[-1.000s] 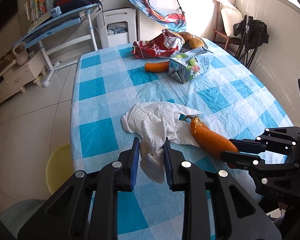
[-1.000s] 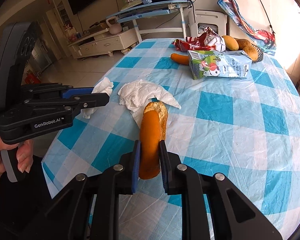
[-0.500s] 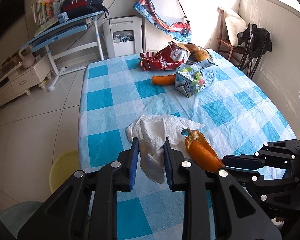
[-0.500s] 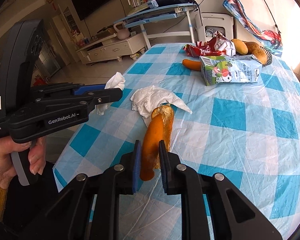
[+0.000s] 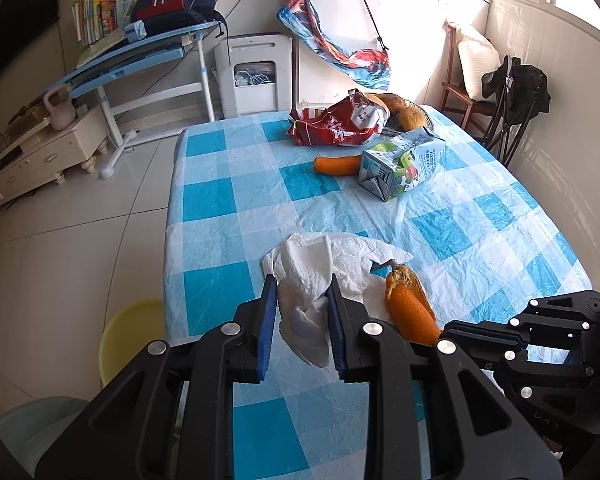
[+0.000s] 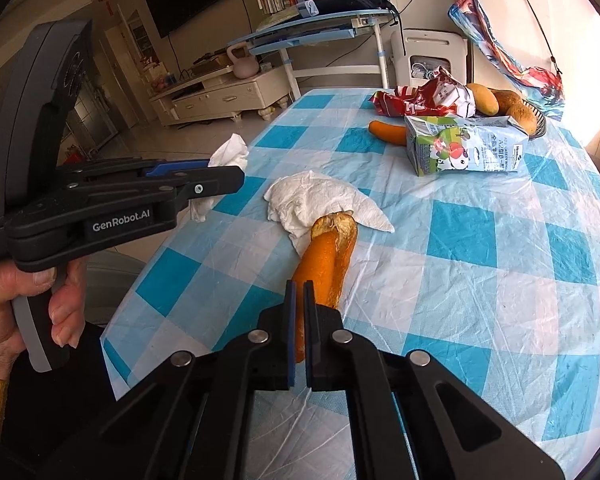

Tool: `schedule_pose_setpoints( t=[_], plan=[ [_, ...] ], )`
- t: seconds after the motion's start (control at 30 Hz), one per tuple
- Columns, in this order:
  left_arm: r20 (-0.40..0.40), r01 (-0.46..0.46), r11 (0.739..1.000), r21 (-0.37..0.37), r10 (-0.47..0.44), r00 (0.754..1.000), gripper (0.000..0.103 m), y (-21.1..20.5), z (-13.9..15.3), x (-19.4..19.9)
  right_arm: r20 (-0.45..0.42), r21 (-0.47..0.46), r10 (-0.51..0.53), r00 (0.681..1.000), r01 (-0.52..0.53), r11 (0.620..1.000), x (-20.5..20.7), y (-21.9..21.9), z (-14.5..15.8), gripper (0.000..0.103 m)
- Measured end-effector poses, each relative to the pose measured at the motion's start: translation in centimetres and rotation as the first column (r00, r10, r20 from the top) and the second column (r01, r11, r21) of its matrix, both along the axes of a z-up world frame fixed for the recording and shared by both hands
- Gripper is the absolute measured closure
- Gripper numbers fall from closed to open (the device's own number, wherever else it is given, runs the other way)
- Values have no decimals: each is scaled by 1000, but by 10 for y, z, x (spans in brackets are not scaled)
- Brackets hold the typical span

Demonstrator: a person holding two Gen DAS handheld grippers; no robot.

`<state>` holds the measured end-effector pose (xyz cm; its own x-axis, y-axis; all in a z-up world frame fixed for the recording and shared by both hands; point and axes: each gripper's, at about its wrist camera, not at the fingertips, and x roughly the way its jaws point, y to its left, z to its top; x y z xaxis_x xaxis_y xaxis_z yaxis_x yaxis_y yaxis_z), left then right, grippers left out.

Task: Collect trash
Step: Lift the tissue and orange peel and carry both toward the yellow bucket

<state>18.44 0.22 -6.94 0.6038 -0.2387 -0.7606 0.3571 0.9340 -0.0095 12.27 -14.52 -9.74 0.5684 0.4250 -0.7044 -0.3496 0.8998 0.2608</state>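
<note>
My left gripper (image 5: 302, 284) is shut on a crumpled white tissue (image 5: 304, 316) that hangs between its blue pads; in the right wrist view this tissue (image 6: 228, 152) sticks out past the left gripper (image 6: 238, 174) over the table's left edge. A second white paper towel (image 5: 340, 256) lies spread on the checked tablecloth (image 5: 228, 240). Beside it lies a long orange peel piece (image 6: 332, 248) with a ragged far end. My right gripper (image 6: 299, 286) has its jaws closing tight on the piece's near end, squeezing it thin. In the left wrist view the peel piece (image 5: 410, 304) runs into the right gripper (image 5: 446, 330).
At the far end of the table are a green-and-white carton (image 5: 400, 168) on its side, a red snack bag (image 5: 336, 124), another orange piece (image 5: 336, 164) and a basket of fruit (image 5: 410, 118). A yellow bin (image 5: 128, 336) and a pale bin (image 5: 32, 420) stand on the floor left of the table.
The right jaws have narrowed on the orange peel piece, pinching its near end flat. The left gripper keeps the tissue and has barely shifted.
</note>
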Motion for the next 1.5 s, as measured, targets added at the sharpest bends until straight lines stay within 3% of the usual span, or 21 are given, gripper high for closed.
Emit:
schedule_pose_setpoints(
  t=[0.23, 0.3, 0.37, 0.4, 0.43, 0.53, 0.67, 1.13, 1.3, 1.5],
  plan=[
    [-12, -17, 1000, -7, 17, 1000, 81, 4, -2, 3, -3, 10, -1, 1000, 1, 1000, 3, 3, 3, 99],
    [-25, -28, 999, -27, 27, 999, 81, 6, -2, 5, -11, -18, -19, 1000, 18, 1000, 5, 4, 0, 94],
    [-35, -43, 998, -51, 42, 999, 81, 11, -2, 7, -28, -24, -24, 999, 23, 999, 6, 3, -4, 57],
    [-38, -50, 997, -57, 48, 998, 80, 12, -2, 8, -26, -29, -31, 999, 31, 999, 6, 3, -6, 54],
    [-40, -56, 997, -58, 54, 998, 81, 13, -2, 9, -30, -39, -31, 999, 30, 999, 6, 4, -7, 54],
    [-49, -66, 996, -56, 63, 997, 81, 14, -4, 10, -47, -67, -19, 999, 16, 998, 8, 8, -13, 76],
    [-45, -71, 996, -58, 69, 997, 80, 14, -4, 11, -37, -64, -24, 999, 22, 998, 7, 5, -12, 86],
    [-37, -160, 967, -197, 156, 987, 81, 43, 11, 14, 124, 135, -16, 992, -1, 991, -5, 5, 33, 89],
    [-35, -170, 964, -206, 167, 985, 80, 46, 12, 15, 182, 206, -36, 983, -3, 979, -8, 0, 50, 89],
    [-9, -192, 958, -214, 194, 981, 80, 48, 18, 13, 151, 284, -63, 987, 17, 959, 0, -11, 52, 89]
  ],
)
